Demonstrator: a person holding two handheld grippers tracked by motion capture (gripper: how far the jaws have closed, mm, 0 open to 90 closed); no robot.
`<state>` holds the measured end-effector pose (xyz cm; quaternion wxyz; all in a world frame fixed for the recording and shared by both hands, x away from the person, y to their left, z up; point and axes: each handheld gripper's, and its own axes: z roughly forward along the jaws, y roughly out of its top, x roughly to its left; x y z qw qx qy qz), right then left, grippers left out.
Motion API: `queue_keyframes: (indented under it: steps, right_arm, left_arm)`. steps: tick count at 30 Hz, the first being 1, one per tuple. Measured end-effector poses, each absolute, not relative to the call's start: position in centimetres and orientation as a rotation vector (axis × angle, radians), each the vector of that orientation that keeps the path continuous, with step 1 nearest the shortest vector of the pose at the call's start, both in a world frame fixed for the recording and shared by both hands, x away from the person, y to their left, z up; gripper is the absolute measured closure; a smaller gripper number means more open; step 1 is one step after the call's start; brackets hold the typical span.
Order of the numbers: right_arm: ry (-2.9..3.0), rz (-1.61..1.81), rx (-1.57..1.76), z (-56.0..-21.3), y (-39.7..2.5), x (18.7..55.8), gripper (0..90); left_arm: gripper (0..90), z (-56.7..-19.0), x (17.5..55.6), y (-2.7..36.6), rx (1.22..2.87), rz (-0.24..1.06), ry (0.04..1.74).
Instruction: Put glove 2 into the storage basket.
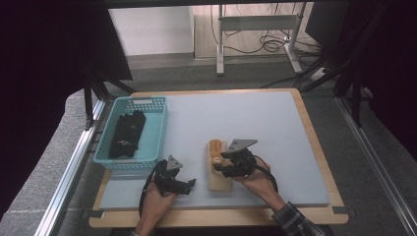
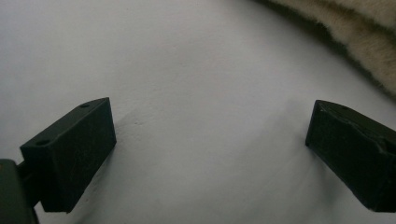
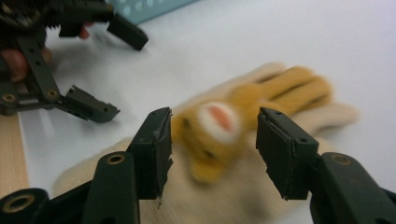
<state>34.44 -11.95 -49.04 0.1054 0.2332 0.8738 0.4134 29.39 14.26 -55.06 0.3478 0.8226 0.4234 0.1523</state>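
A cream fuzzy glove (image 1: 219, 184) with orange fingers and an orange bear face (image 3: 217, 122) lies flat on the grey mat (image 1: 255, 123), near its front middle. My right gripper (image 1: 223, 165) hovers over the glove, open, its jaws on either side of the bear face in the right gripper view (image 3: 212, 144), apparently not touching it. My left gripper (image 1: 189, 185) rests low over the mat just left of the glove's cuff, open wide with only bare mat between its jaws (image 2: 210, 144). The glove's edge (image 2: 369, 46) sits at the top right of the left gripper view.
A teal plastic basket (image 1: 142, 102) stands on the mat's left side and holds dark folded fabric (image 1: 127, 132). The mat lies on a wooden board (image 1: 314, 132). Beyond the table are a desk frame and cables on the floor (image 1: 270, 42).
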Motion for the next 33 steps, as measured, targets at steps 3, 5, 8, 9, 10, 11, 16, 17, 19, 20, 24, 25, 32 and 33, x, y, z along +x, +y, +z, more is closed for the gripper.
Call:
queue_keyframes:
  steps: [3,5,8,9,10,11,16,17,19,20,24,25,32,33]
  right_arm:
    - [2.549,1.226,0.705,-48.3,-13.7,34.3,50.7]
    - [2.551,1.220,0.729,-48.4,-14.8,34.2,60.8]
    - [2.572,1.212,0.772,-49.0,-16.4,34.0,74.2]
    - [2.580,1.207,0.780,-49.4,-16.8,33.8,76.7]
    - [2.590,1.197,0.784,-49.7,-17.2,33.6,79.4]
    - [2.595,1.193,0.784,-50.0,-17.4,33.5,80.9]
    - [2.645,1.185,0.782,-51.6,-17.5,32.9,83.5]
    - [2.645,1.185,0.782,-51.6,-17.5,32.9,83.5]
    - [2.678,1.178,0.757,-52.4,-16.6,32.6,83.6]
    - [2.678,1.178,0.757,-52.4,-16.6,32.6,83.6]
    - [2.693,1.179,0.725,-52.7,-15.4,32.4,83.6]
    - [2.697,1.181,0.724,-52.7,-15.0,32.3,83.6]
    - [2.706,1.190,0.664,-53.2,-11.5,32.0,83.3]
    - [2.702,1.188,0.655,-53.2,-11.0,32.0,83.3]
  left_arm:
    - [2.0,-55.1,29.4,14.3,2.134,0.395,1.099]
    - [2.0,-55.0,29.4,14.3,2.140,0.394,1.097]
    - [2.1,-55.0,29.4,14.3,2.132,0.394,1.102]
    - [2.1,-55.0,29.4,14.3,2.132,0.394,1.102]
    - [2.2,-55.0,29.4,14.3,2.132,0.395,1.102]
    - [2.4,-55.0,29.3,14.3,2.132,0.393,1.103]
    - [4.5,-55.0,29.3,14.4,2.110,0.393,1.117]
    - [4.5,-55.0,29.3,14.4,2.110,0.393,1.117]
    - [4.6,-54.9,28.9,14.7,2.133,0.399,1.107]
    - [4.2,-54.9,28.9,14.7,2.133,0.399,1.107]
    - [3.5,-55.0,28.3,15.8,2.128,0.405,1.126]
    - [3.3,-55.1,28.2,16.0,2.120,0.407,1.132]
    - [5.4,-55.2,27.8,17.4,2.117,0.406,1.107]
    - [5.4,-55.2,27.8,17.4,2.117,0.406,1.107]
